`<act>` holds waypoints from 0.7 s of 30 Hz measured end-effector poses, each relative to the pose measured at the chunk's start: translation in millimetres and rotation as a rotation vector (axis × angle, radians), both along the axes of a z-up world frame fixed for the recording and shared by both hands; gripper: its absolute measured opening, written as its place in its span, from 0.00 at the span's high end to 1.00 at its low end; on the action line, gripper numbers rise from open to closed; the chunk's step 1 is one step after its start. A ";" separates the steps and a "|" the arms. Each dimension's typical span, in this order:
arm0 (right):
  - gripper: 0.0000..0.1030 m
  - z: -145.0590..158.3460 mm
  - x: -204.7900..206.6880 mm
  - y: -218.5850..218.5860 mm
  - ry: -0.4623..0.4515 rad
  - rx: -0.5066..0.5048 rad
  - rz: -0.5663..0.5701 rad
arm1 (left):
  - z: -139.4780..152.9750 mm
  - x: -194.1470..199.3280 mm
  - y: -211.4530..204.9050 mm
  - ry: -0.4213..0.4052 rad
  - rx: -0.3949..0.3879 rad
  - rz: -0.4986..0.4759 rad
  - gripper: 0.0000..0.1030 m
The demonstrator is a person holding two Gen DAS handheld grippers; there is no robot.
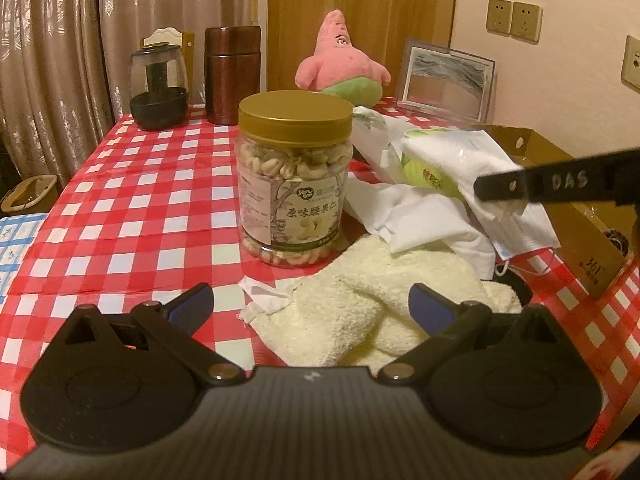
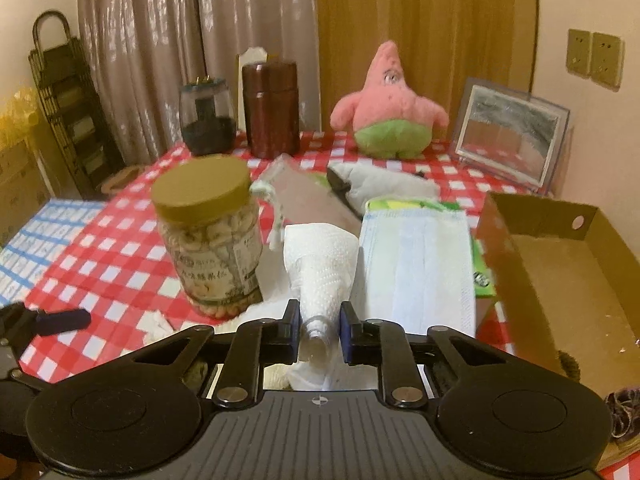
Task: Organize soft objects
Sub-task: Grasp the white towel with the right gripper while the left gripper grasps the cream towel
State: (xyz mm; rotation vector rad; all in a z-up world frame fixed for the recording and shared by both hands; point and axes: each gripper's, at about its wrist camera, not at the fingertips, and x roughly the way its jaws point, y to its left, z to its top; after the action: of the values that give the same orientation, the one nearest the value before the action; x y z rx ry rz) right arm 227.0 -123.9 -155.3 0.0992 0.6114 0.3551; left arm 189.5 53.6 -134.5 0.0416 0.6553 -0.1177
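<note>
Right wrist view: a bag (image 2: 320,264) of white tissue, with a mask (image 2: 420,260) lying alongside, is being pinched between the closed-in fingers of the right gripper (image 2: 320,330), just beside the box (image 2: 560,264) at the table's right edge. The left gripper (image 1: 310,306) is being held wide open, holding nothing, over the towel (image 1: 360,300) near the front edge.

Sorting is judged barely begun: the box is looking nearly empty, while towel, white cloths (image 1: 420,216) and the plush (image 1: 344,60) at the far edge are lying outside it. The jar (image 1: 294,184), lidded, is being kept full of cashews.
</note>
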 end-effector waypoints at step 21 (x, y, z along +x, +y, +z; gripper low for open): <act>0.81 7.4 -25.9 -46.2 -0.042 0.036 -0.070 | -25.1 12.9 -57.9 0.091 -0.062 -0.220 0.15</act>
State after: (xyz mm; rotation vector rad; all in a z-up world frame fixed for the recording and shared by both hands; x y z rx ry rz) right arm 201.1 -170.1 -148.0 0.1472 0.5591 0.2994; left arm 202.4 -4.4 -159.6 0.0492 0.7362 -0.3535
